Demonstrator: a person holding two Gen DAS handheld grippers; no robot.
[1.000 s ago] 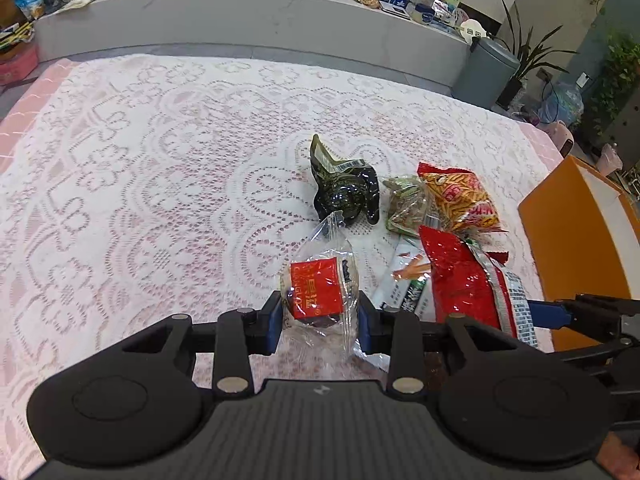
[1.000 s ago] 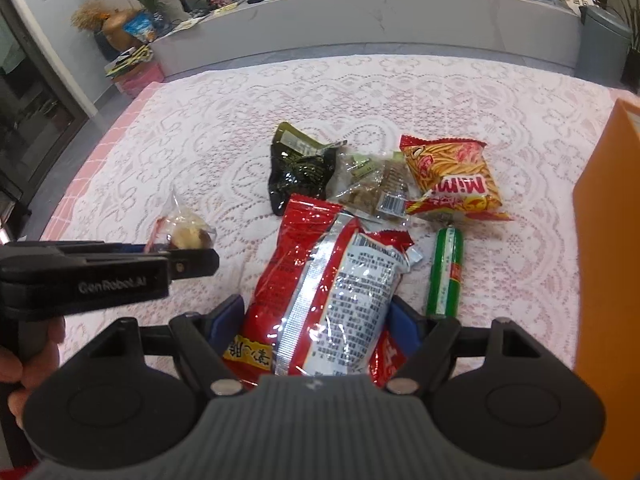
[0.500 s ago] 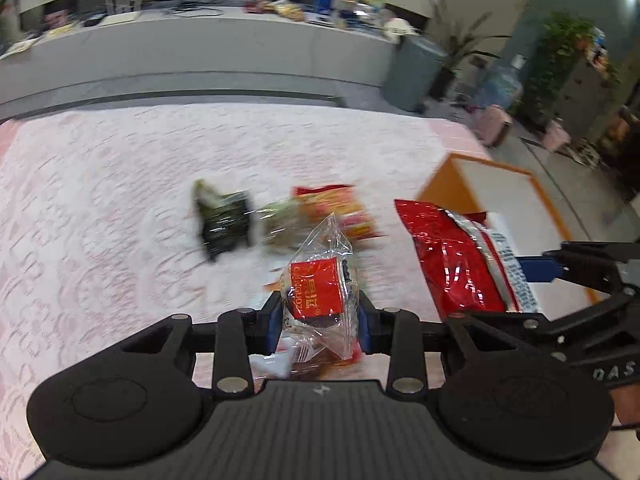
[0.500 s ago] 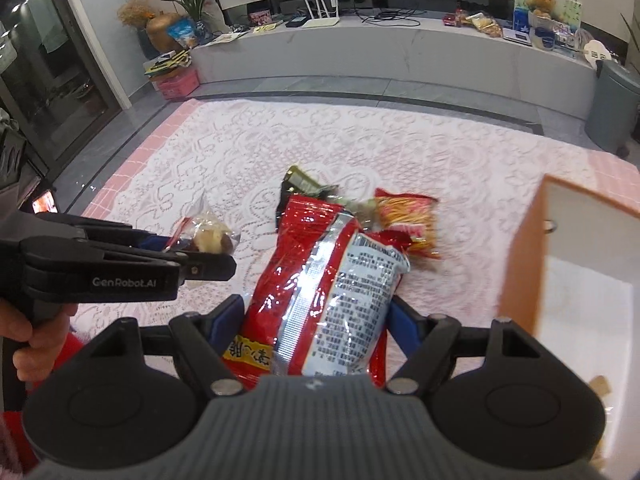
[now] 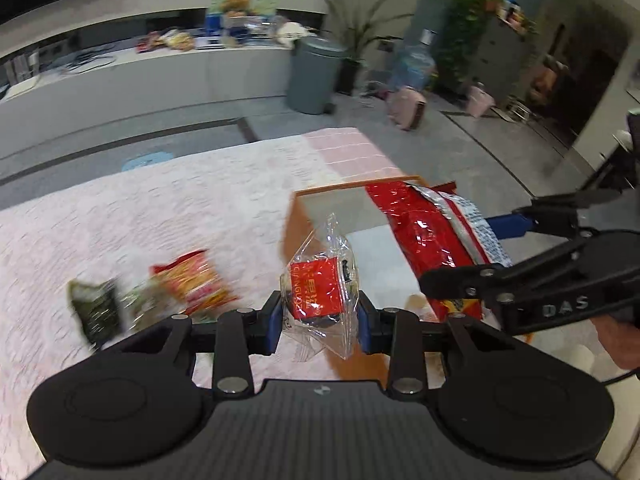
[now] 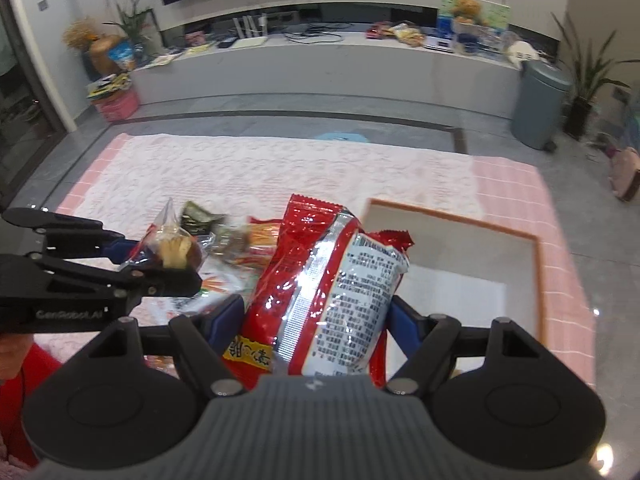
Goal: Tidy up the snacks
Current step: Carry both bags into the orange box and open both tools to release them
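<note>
My left gripper [image 5: 318, 326] is shut on a small clear packet with a red label [image 5: 320, 286], held in the air at the left wall of the orange box [image 5: 352, 188]. My right gripper [image 6: 316, 320] is shut on a large red and silver snack bag [image 6: 324, 280], which hangs over the box's [image 6: 536, 276] near left side. The right gripper [image 5: 516, 236] with the red bag [image 5: 428, 240] shows at the right of the left wrist view. The left gripper [image 6: 160, 256] with the clear packet [image 6: 176, 246] shows at the left of the right wrist view.
On the lace tablecloth [image 5: 120, 216] lie an orange chip bag [image 5: 192, 280], a greenish packet [image 5: 140, 302] and a dark green packet [image 5: 96, 308]. A grey bin [image 6: 538, 102] and a long low counter [image 6: 320, 64] stand beyond the table. A hand [image 5: 618, 340] holds the right gripper.
Both grippers have risen and swung right with their packets, from over the snack pile to the orange box. The snacks left on the cloth now lie to the left.
</note>
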